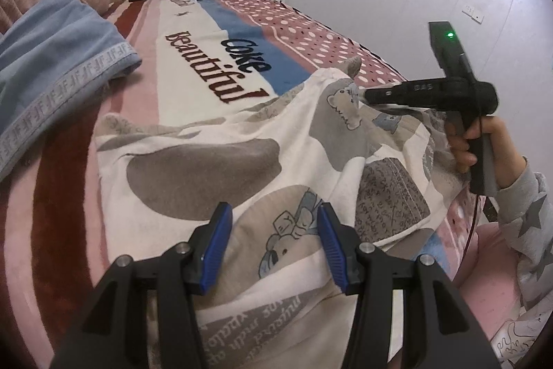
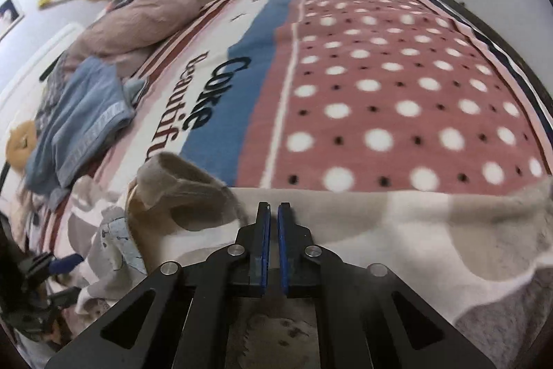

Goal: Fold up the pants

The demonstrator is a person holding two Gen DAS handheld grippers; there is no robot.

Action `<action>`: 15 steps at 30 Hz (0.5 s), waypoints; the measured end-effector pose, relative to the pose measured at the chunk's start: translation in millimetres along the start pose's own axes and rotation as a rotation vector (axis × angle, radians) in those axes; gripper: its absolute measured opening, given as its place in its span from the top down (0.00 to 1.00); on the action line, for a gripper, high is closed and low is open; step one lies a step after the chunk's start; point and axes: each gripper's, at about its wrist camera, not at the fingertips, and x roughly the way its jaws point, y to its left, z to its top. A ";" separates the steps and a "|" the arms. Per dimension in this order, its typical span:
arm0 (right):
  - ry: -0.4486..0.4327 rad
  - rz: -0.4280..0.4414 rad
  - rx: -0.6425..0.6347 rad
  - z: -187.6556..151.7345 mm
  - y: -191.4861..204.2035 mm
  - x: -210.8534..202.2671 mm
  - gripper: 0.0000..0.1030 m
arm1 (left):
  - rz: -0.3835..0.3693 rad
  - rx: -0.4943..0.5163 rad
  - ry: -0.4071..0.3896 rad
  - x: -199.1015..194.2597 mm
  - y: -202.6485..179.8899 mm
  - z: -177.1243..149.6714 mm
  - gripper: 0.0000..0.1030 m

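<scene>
Only the right wrist view shows the right gripper pinching the pants (left gripper spread wide)

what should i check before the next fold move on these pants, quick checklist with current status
1. right gripper shut on the pants: ok, its blue pads are nearly together on the cloth edge.
2. left gripper has a grip: not ok, jaws wide open over the fabric.
3. Pants lying flat: not ok, one cuff stands bunched and the cloth is wrinkled.
4. Landing area on the blanket free: ok, the polka-dot part ahead is bare.
5. Blue towel out of the way: ok, it lies apart from the pants.
6. Both pant legs aligned: cannot tell, edges are hidden.
</scene>
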 end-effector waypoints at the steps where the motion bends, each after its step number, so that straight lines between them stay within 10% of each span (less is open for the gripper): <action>1: 0.004 0.015 0.013 -0.4 -3.9 -3.8 0.95 | 0.000 -0.001 -0.002 -1.5 -0.5 -0.7 0.54; 4: -0.037 0.088 0.032 -4.1 -5.4 -25.7 0.89 | -0.006 -0.005 -0.006 -1.7 1.4 0.9 0.54; 6: -0.036 0.141 -0.024 -1.9 4.8 -30.4 0.47 | -0.005 -0.010 -0.004 -2.3 2.1 0.4 0.54; 7: -0.035 0.133 -0.060 -0.3 11.6 -28.9 0.46 | -0.003 -0.012 -0.003 -2.8 1.8 0.0 0.54; 15: 0.139 0.229 -0.111 -13.0 33.5 11.8 0.98 | 0.008 0.001 -0.005 -8.7 -0.2 -2.1 0.52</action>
